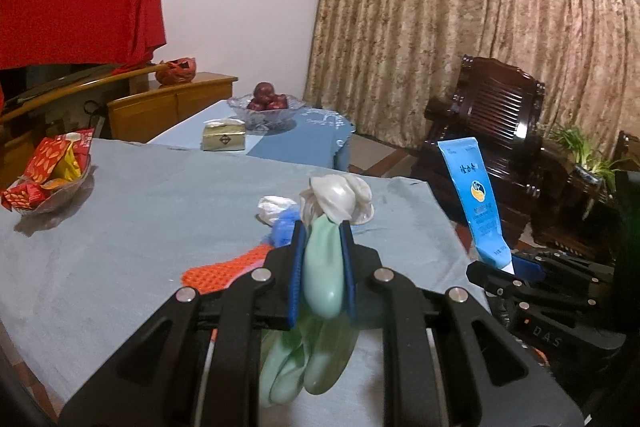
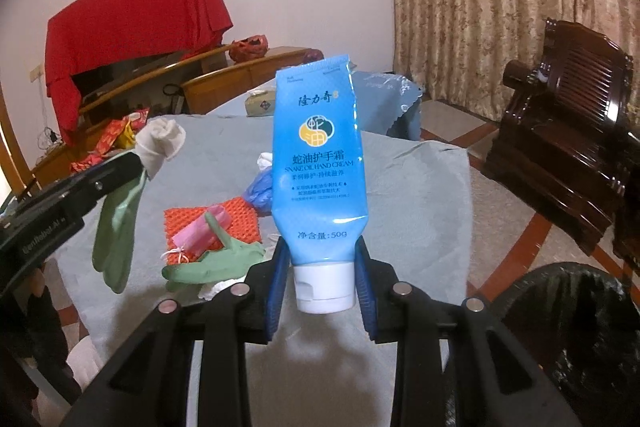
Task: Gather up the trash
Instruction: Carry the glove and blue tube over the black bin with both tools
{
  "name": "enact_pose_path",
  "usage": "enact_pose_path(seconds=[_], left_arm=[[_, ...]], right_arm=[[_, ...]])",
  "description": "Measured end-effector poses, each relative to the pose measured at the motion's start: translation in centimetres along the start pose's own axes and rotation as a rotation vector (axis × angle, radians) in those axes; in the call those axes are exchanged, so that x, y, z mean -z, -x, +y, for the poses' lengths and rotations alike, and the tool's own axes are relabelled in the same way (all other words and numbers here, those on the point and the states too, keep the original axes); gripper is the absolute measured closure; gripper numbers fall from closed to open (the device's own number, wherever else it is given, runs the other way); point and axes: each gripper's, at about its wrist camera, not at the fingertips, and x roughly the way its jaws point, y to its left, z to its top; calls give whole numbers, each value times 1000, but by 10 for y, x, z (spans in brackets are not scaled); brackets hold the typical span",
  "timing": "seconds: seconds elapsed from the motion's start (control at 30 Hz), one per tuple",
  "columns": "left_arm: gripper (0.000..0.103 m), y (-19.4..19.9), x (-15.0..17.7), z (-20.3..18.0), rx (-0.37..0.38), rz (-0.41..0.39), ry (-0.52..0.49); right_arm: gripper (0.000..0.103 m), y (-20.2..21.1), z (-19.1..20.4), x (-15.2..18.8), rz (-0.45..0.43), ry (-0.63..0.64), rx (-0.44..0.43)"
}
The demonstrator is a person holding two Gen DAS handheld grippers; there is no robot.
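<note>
Holding 2 pieces of trash clear of the grey-clothed table, 1 in each claw. Right gripper is clamped on a blue hand cream tube just above its white cap, pads pressing either side; the tube's long axis runs away from the claw, crimped end uppermost, leaning slightly. Left gripper is squeezed together on a pale green glove, whitish cuff bunched beyond the pads, fingers dangling below the claw toward the table. Landmark: black-lined trash bin on the floor, off the table's near right corner. It appears only in the right wrist view, low and to the right of the tube, so the right hand looks the nearer of the 2; the left gripper with its glove hangs on the far side of the tube from the bin. Judgement: next move is a swing right and down over the bin mouth, tube likely first. Remaining litter lies farther from the bin, mid-table: a second green glove, pink wrapper on an orange mesh pad, blue bag, white tissue.
</note>
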Motion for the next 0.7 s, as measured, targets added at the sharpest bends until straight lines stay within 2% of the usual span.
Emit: enact_pose_path(seconds=[0.3,0.7], left_arm=[[87,8,6,-44,83,5,-31],[87,0,19,-127,248,36,-100]], right_arm=[[72,39,-32,17,-8,-36,77],[72,92,-96,48,-5,-120,211]])
